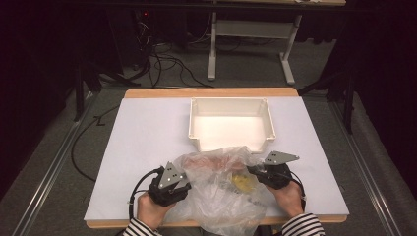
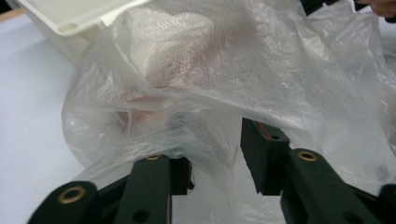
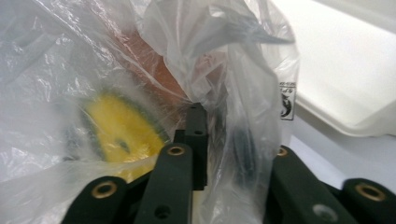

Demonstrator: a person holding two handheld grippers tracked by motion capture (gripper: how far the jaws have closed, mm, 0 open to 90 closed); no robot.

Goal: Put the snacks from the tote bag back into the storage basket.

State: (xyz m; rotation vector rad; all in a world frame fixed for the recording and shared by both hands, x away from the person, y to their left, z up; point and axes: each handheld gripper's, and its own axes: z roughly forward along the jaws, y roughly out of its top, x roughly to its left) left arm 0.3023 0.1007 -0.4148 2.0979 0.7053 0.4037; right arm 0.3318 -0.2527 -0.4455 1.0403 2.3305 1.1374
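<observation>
Crinkled clear plastic bag lies between my two grippers on the worktop, just before the white tray. My left gripper stands part open, film draped loosely between its fingers. My right gripper is also parted, film hanging between; a yellow item sits left of it.

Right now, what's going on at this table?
A person works a clear plastic bag at the near table edge with two handheld grippers. The left gripper and right gripper each have bag film between parted jaws, at opposite sides. A yellow item and something pinkish sit inside. The white bin behind holds nothing visible.
</observation>
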